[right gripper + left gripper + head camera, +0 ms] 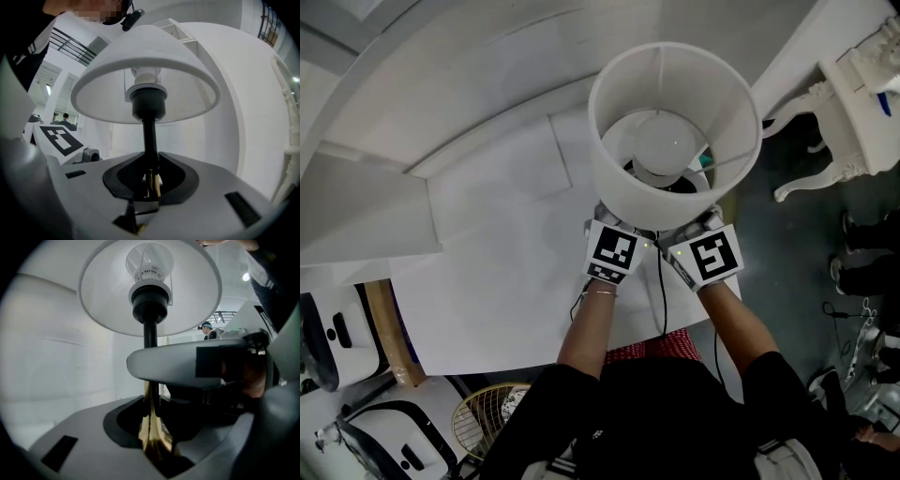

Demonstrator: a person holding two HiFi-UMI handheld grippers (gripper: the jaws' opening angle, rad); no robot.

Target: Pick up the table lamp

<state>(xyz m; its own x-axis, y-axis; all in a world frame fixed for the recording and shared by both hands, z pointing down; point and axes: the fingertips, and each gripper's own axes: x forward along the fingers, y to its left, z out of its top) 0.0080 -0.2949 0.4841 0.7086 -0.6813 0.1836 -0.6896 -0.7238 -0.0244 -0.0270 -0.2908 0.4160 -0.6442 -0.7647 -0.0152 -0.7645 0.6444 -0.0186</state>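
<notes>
A table lamp with a white drum shade (623, 197) and a bulb (664, 145) fills the middle of the head view, hiding its own base. My left gripper (619, 230) and right gripper (694, 230) sit side by side just under the shade, their tips hidden. In the left gripper view the black stem (150, 336) runs down to a brass part (152, 437) pinched by the left gripper (152, 427); the right gripper's grey jaw (187, 364) crosses above. In the right gripper view the right gripper (151, 183) clamps the stem (150, 136) below the shade (187, 93).
A white table (506, 244) lies under the lamp, with a black cable (662, 300) hanging off its near edge. An ornate white piece of furniture (848, 103) stands at the right on dark floor. A wicker basket (487, 417) and a wooden chair leg (389, 337) are at lower left.
</notes>
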